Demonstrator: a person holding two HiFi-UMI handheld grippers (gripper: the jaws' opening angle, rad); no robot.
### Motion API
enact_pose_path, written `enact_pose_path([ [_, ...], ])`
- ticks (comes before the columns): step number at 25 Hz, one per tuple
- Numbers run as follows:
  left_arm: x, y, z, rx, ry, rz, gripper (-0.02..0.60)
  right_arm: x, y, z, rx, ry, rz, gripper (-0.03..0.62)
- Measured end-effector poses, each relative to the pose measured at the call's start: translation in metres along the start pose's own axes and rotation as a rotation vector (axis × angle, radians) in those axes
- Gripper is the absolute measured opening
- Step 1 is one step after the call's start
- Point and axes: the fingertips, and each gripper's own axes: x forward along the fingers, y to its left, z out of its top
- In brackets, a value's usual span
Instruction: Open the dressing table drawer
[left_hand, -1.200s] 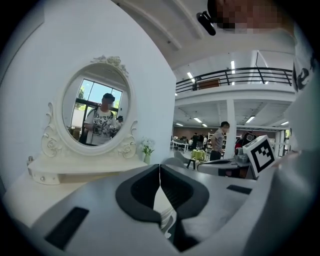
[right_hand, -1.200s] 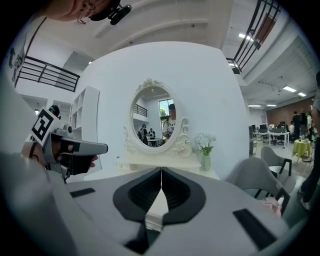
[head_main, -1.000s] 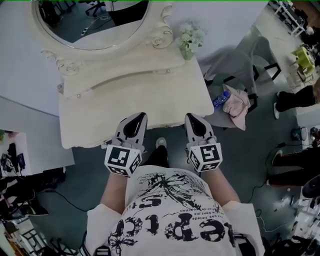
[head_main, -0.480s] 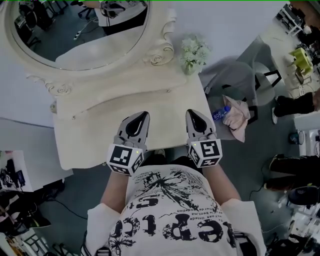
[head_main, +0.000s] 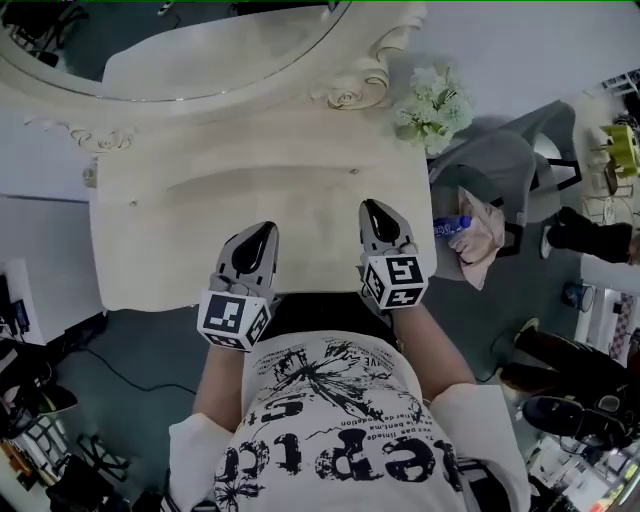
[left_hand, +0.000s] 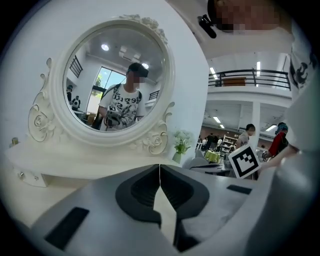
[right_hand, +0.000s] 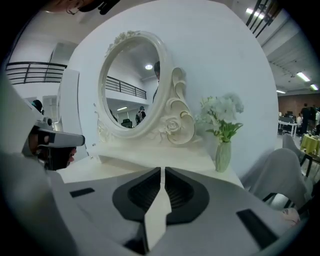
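Note:
The cream dressing table (head_main: 180, 260) fills the upper half of the head view, with its oval mirror (head_main: 215, 50) at the back. Its front face and any drawer there are hidden under the top's edge. Two small knobs (head_main: 353, 172) show on the low raised shelf at the back of the table top. My left gripper (head_main: 264, 231) is shut and empty over the front of the table top, left of centre. To its right, my right gripper (head_main: 372, 207) is also shut with nothing in it. In the left gripper view the left gripper (left_hand: 159, 166) points at the mirror (left_hand: 117, 82). In the right gripper view the right gripper (right_hand: 163, 170) points at the table's right end.
A vase of white flowers (head_main: 432, 105) stands at the table's back right corner. A grey chair (head_main: 500, 165) with a pink cloth (head_main: 478, 232) and a bottle (head_main: 449, 226) is close to the table's right side. Cables and clutter lie on the floor at the left (head_main: 40, 400).
Both grippers have moved forward from the table's front edge to over its top. The table now sits lower and nearer in the head view. Both stay shut.

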Motion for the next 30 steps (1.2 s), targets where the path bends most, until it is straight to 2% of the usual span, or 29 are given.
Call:
enact_pose_path([
  [2,0.009,0.006,-0.011,-0.010,0.018,0.012,0.020,0.018,-0.010,-0.013,-0.003,0.043,-0.004,0.023],
  [3,0.014,0.009,-0.015,-0.025,0.024,0.015,0.020,0.028,-0.014,-0.019,0.003,0.062,-0.003,0.043],
  [4,0.018,0.012,-0.017,-0.041,0.027,0.017,0.020,0.037,-0.017,-0.023,0.012,0.077,0.001,0.097],
  [5,0.023,0.015,-0.019,-0.050,0.028,0.019,0.020,0.047,-0.020,-0.026,0.017,0.089,0.005,0.124],
  [7,0.030,0.019,-0.021,-0.048,0.033,0.025,0.020,0.064,-0.027,-0.034,0.012,0.113,-0.001,0.131],
  [15,0.051,0.021,-0.046,-0.090,0.072,0.029,0.020,0.111,-0.047,-0.061,0.087,0.208,-0.033,0.137],
  [19,0.053,0.017,-0.055,-0.103,0.089,0.023,0.020,0.120,-0.049,-0.065,0.076,0.234,-0.050,0.135],
  [24,0.052,0.013,-0.056,-0.093,0.101,0.020,0.020,0.122,-0.051,-0.065,0.066,0.233,-0.058,0.107],
  [30,0.049,0.008,-0.058,-0.081,0.115,0.017,0.020,0.119,-0.050,-0.066,0.046,0.217,-0.041,0.106],
])
